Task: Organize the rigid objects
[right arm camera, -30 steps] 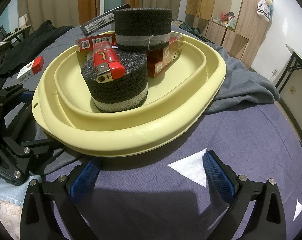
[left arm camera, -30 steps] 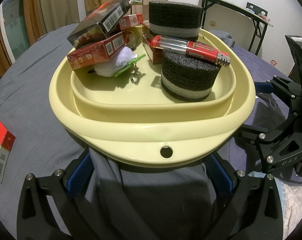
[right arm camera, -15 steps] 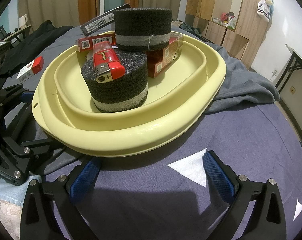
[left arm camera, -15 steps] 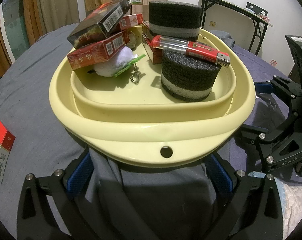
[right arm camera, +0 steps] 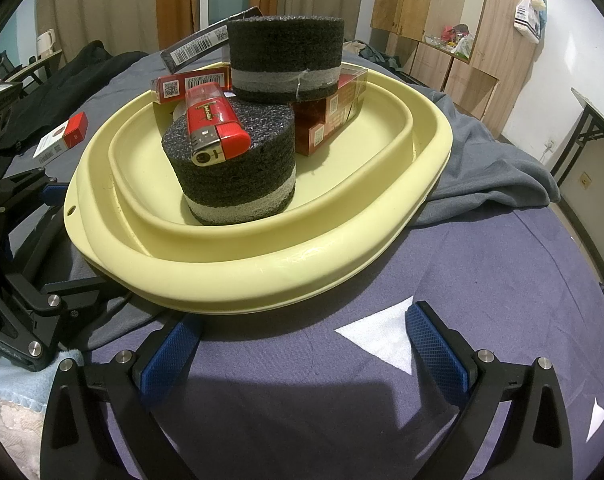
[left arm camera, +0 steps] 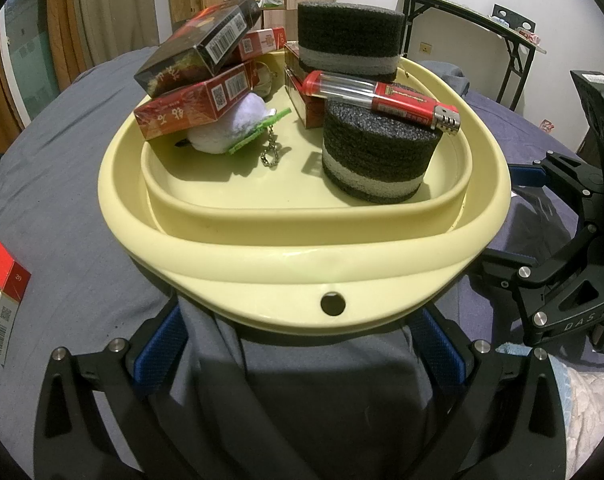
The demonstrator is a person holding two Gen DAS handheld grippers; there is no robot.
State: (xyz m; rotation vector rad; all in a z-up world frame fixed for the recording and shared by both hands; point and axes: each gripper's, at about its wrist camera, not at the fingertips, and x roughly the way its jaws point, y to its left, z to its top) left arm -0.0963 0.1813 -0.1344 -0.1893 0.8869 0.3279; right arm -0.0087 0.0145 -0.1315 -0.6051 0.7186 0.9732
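Bed cover (left arm camera: 70, 208): tray (left arm camera: 302, 268) loaded; one red box (left arm camera: 4, 312) remains outside, left edge. Both grippers (left arm camera: 298, 352) (right arm camera: 302, 348) spread, empty.

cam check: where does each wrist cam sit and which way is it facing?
Left wrist: low at the yellow tray's holed edge, looking across it; own open left gripper below, right gripper at right.
Right wrist: low at another side of the tray, looking across it toward wooden cabinets; own open jaws below, left gripper at left.
Shared: tray, lighter on the near foam cylinder, the far cylinder, the red box outside the tray.
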